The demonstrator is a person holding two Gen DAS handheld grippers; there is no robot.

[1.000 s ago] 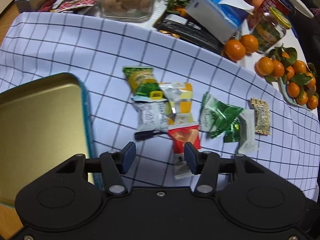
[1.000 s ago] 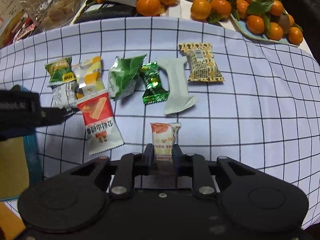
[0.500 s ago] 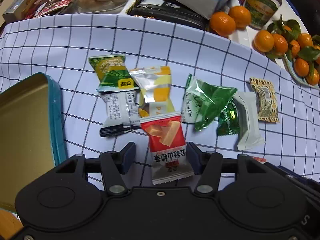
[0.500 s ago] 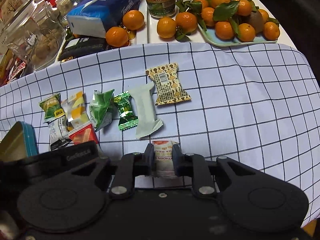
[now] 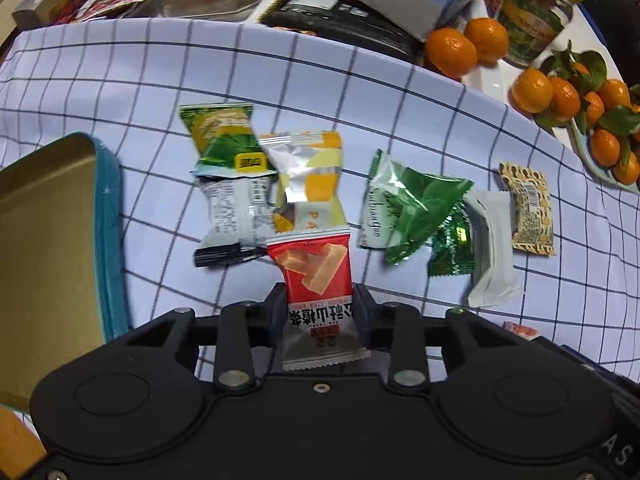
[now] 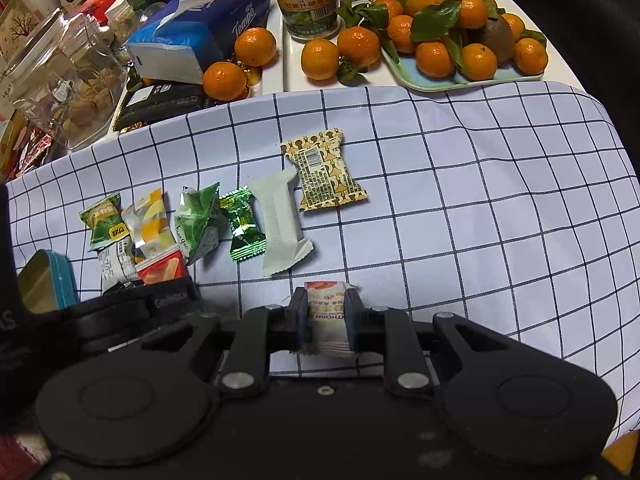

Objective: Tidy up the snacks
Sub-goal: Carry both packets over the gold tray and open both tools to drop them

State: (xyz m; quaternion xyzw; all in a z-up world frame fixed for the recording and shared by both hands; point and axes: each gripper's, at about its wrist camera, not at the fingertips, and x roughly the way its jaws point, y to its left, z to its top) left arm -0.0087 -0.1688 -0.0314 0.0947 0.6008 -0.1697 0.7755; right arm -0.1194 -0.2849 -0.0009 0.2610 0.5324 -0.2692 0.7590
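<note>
Worktop: checked cloth (image 5: 400, 112) spread over a crowded table, with mandarins (image 6: 360, 46), a tissue pack (image 6: 200, 20) and a glass jar (image 6: 68, 80) along its far edge.
Left gripper (image 5: 320, 308): its jaws have just been closing and now press both sides of the red snack packet (image 5: 316, 264).
Red packet's long axis: runs straight away from the jaws, far end touching the yellow-and-silver packet (image 5: 308, 172).
Right gripper (image 6: 326, 316): jaws closed on a small orange-and-white packet (image 6: 326, 300), held off the cloth as far as I can tell.
Tin (image 5: 48, 240): open, gold inside with a teal wall, no snack visible in it.
Which way to the tin: left of the left jaws and close, so that hand is nearer.
Loose snacks: green packets (image 5: 412, 204), a pale one (image 5: 492, 248) and a patterned one (image 5: 528, 208) lie in a row to the right.
</note>
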